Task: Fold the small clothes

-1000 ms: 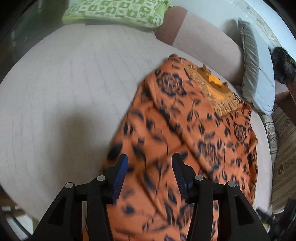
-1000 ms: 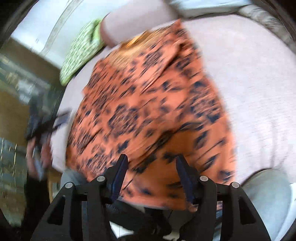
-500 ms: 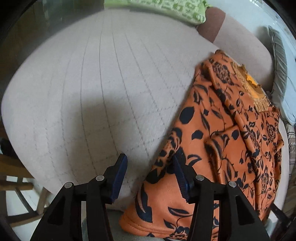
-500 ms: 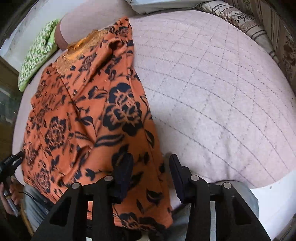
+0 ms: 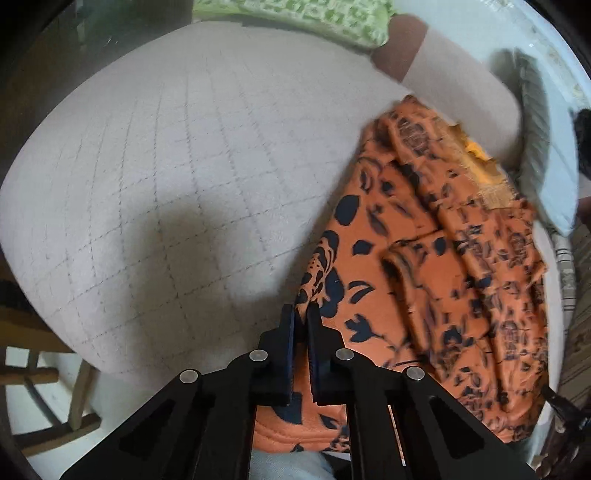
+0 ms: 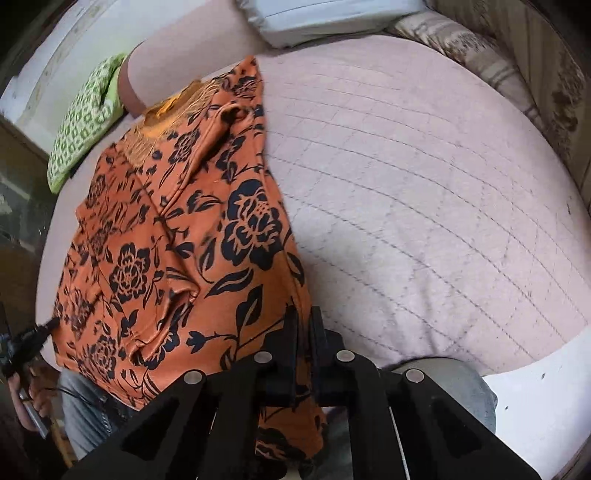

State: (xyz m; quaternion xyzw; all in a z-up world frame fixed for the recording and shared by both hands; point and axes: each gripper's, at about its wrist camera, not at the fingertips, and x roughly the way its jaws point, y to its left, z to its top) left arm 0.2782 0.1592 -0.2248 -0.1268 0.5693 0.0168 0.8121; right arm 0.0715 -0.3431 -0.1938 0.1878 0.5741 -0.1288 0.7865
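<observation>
An orange garment with black flowers (image 5: 436, 280) lies on a quilted pale bed, its bottom hem hanging over the near edge; it also shows in the right wrist view (image 6: 177, 251). Both sleeves are folded in over its front. My left gripper (image 5: 301, 314) is shut on the garment's left bottom edge. My right gripper (image 6: 303, 321) is shut on its right bottom edge. A fringed yellow neckline (image 6: 173, 107) lies at the far end.
The quilted bed cover (image 5: 166, 184) spreads left of the garment and also right of it (image 6: 424, 203). A green patterned pillow (image 5: 303, 18), a bolster (image 5: 454, 74) and a pale blue pillow (image 6: 332, 14) line the far side. A wooden chair (image 5: 48, 387) stands beside the bed.
Both grippers were open over the garment a second ago. They moved apart to its bottom corners and shut on the fabric edges.
</observation>
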